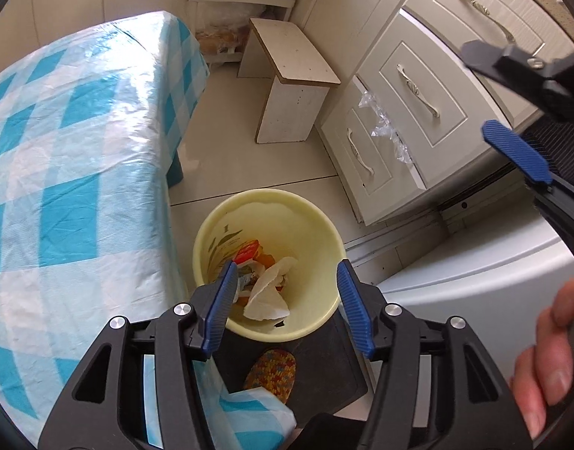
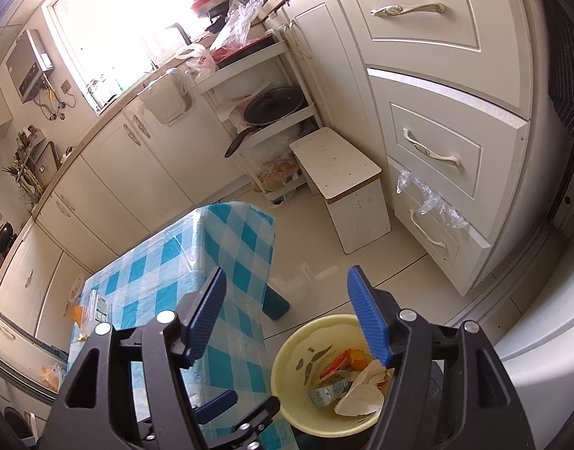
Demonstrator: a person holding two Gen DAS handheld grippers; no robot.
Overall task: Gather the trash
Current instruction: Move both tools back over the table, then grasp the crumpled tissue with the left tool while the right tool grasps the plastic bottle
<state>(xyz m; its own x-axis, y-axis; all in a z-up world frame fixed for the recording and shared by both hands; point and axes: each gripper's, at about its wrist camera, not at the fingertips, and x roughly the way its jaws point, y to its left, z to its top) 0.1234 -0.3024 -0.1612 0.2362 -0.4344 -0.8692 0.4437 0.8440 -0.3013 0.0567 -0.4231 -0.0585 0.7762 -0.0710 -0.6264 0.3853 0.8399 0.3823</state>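
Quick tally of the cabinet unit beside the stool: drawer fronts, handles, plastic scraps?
Drawer fronts: 3
Drawer handles: 3
Clear plastic scraps hanging from the lowest drawer: 1 strip
Total: 7

We see a glossy plastic cover over the checked cloth on the desk. The pale yellow bin looks like smooth plastic, holding crumpled white paper. The floor tiles shine. The stool is scuffed, matt painted wood. Thin clear film hangs crinkled from a drawer.
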